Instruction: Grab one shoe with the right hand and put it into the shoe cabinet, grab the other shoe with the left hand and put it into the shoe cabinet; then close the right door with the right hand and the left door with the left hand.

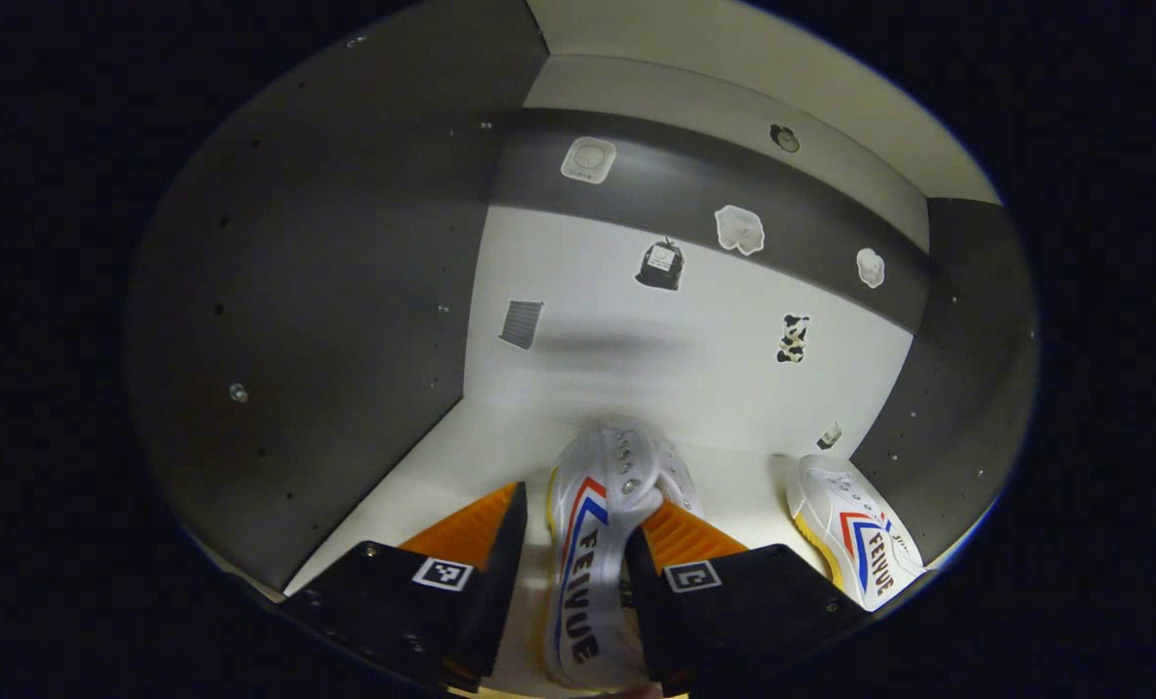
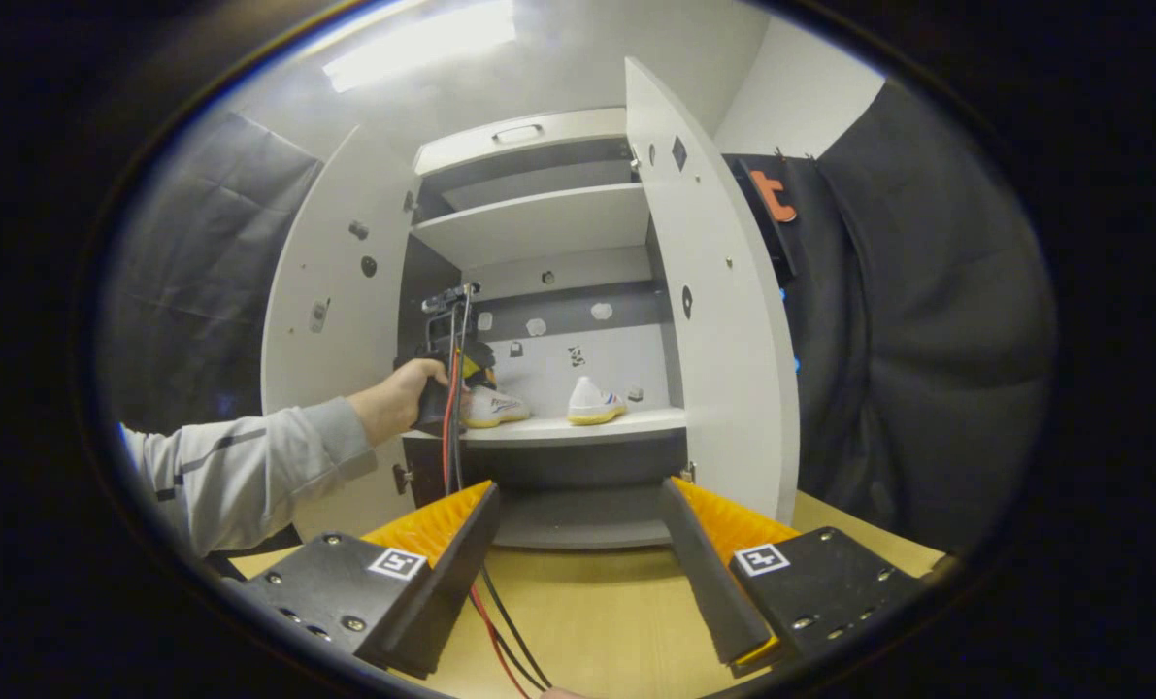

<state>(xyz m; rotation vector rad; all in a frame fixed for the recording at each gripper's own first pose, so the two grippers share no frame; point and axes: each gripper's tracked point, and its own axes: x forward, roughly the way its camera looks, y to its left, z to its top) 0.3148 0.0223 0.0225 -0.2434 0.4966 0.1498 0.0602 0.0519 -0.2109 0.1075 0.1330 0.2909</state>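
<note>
Where the left gripper (image 1: 573,544) reaches into the shoe cabinet (image 2: 539,223), the shelf (image 1: 412,476) is hemmed by a dark side wall on the left, the pale back panel at the far end and another dark wall on the right, with bare shelf open to the left of its fingers. Between those fingers sits a white shoe (image 1: 602,544) with red and blue stripes; the right finger touches its side, while the left finger stands a little apart from it, so a firm pinch cannot be confirmed. The shoe's near end is cut off at the bottom of the left gripper view. A second shoe (image 1: 854,534) of the same kind lies on the shelf well to the right, close to the right wall, its heel partly cut by the picture's edge. Small stickers (image 1: 660,264) dot the back panel, too blurred to make out.

In the right gripper view, both doors stand wide: the left door (image 2: 330,291) and the right door (image 2: 723,330) flank the opening. A hand (image 2: 403,393) in a grey sleeve (image 2: 238,466) stretches level from the left, holding the left gripper at the shelf's near left edge, which hides part of the first shoe. The right gripper (image 2: 578,553) hangs well back over the wooden table (image 2: 587,621), fingers spread wide with nothing between them. Cables (image 2: 500,621) trail across the table.
</note>
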